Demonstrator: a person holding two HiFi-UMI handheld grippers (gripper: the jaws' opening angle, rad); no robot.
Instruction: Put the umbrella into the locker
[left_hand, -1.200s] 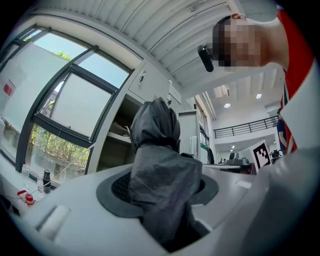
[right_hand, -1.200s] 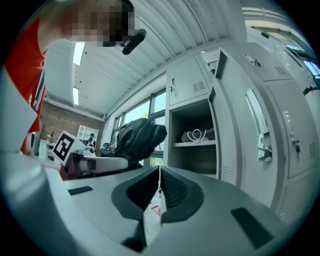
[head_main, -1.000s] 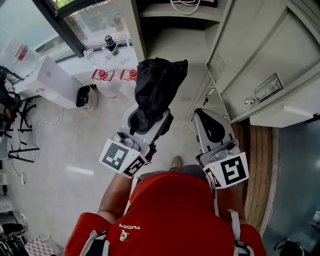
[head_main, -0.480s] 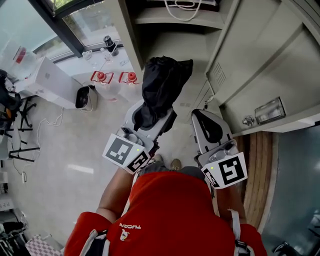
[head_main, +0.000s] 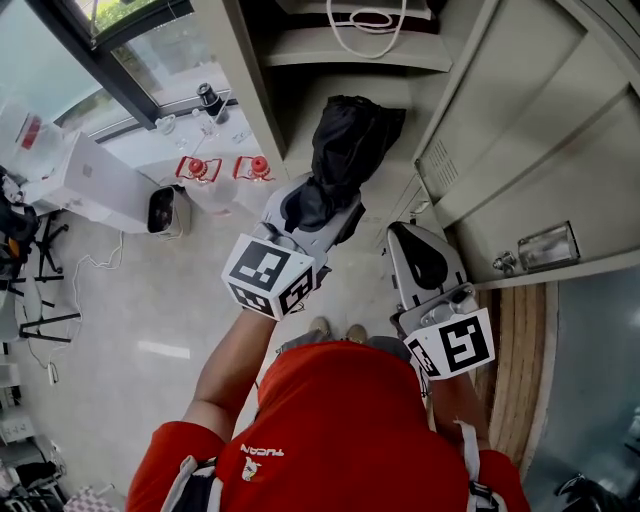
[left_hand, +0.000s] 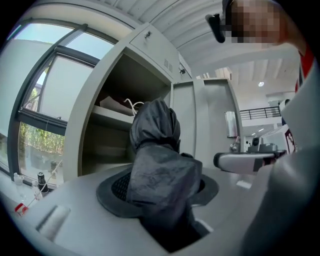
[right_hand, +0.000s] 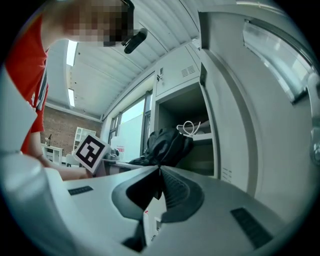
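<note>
Head view: the left tongs (head_main: 318, 212) are clamped on a black folded umbrella (head_main: 348, 150). The lower, narrower part of its fabric sits between the jaws and the bulkier end sticks out beyond them toward the open locker (head_main: 250, 90). That end lies at the mouth of the lower open compartment, under the shelf (head_main: 350, 48) that carries a coiled white cable (head_main: 368, 18). It cannot be told whether the end has passed the front edge.

In the left gripper view the umbrella (left_hand: 159, 159) fills the gap of the left tongs (left_hand: 161, 192). Both pads press into the crumpled fabric at a middling width, and the bundle stands upright, tilted slightly left.

The right tongs (head_main: 424, 262) hold nothing. In the right gripper view the right tongs (right_hand: 159, 186) have their jaws closed together with nothing between, and the umbrella (right_hand: 167, 144) shows beyond them, well apart.

Pose: the left forearm (head_main: 235, 365) is bare below a red sleeve and stretched forward, with the tongs pointing level at the compartment and their marker cube (head_main: 268, 276) uppermost. The right tongs stay nearer the body, also level, just beside the edge of the open locker door (head_main: 520, 140). The left tongs lead the right by a clear margin.
</note>
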